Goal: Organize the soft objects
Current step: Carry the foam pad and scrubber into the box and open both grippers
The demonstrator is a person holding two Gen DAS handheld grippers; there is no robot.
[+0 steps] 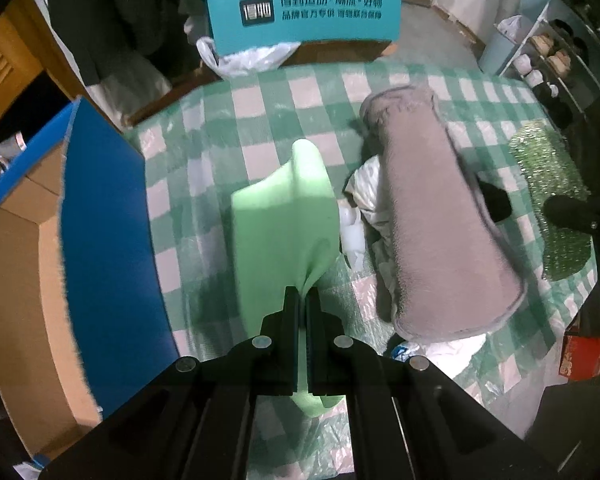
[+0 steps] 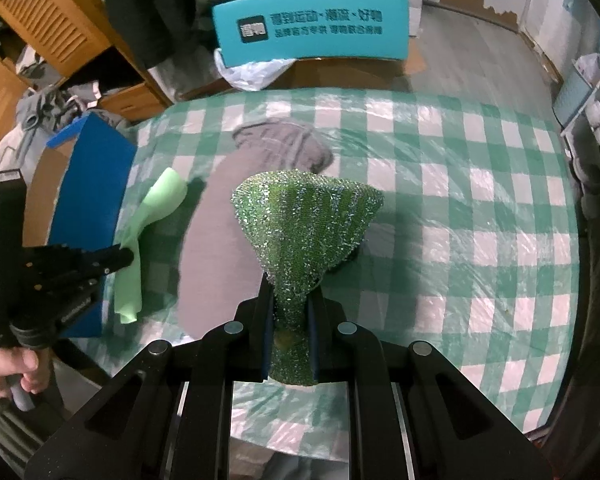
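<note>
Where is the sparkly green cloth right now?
The sparkly green cloth hangs pinched in the right gripper, above the checked tablecloth, right of the grey towel.

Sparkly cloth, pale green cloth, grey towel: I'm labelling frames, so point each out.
Sparkly cloth (image 2: 308,216): right wrist view, its spread upper part.
Pale green cloth (image 1: 284,224): left wrist view, mid fold.
Grey towel (image 1: 440,216): left wrist view, middle of roll.
</note>
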